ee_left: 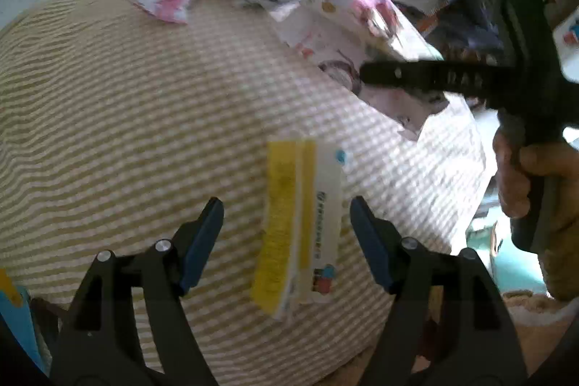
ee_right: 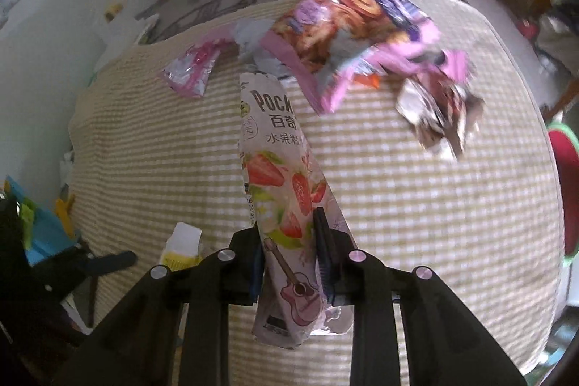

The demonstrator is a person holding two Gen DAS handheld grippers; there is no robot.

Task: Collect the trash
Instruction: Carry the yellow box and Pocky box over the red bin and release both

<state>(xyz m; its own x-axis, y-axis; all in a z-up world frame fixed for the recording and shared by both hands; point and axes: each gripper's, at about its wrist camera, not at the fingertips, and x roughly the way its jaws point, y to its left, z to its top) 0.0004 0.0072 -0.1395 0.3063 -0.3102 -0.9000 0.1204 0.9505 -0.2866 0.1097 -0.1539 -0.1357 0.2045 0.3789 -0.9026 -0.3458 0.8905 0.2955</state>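
My left gripper (ee_left: 286, 216) is open, its blue pads either side of a flat yellow and white carton (ee_left: 300, 227) lying on the checked tablecloth (ee_left: 144, 104). My right gripper (ee_right: 289, 241) is shut on a pink strawberry Pocky wrapper (ee_right: 278, 169) and holds it above the cloth. In the left wrist view the right gripper's black finger (ee_left: 416, 76) shows at the right over that wrapper (ee_left: 325, 42). The carton also shows in the right wrist view (ee_right: 182, 246) at lower left.
More trash lies at the table's far side: a pink bread bag (ee_right: 347, 35), a crumpled brown wrapper (ee_right: 438, 114), a small pink and silver wrapper (ee_right: 191, 71) and grey crumpled paper (ee_right: 253, 42). A blue bag (ee_right: 39, 234) is at the left edge.
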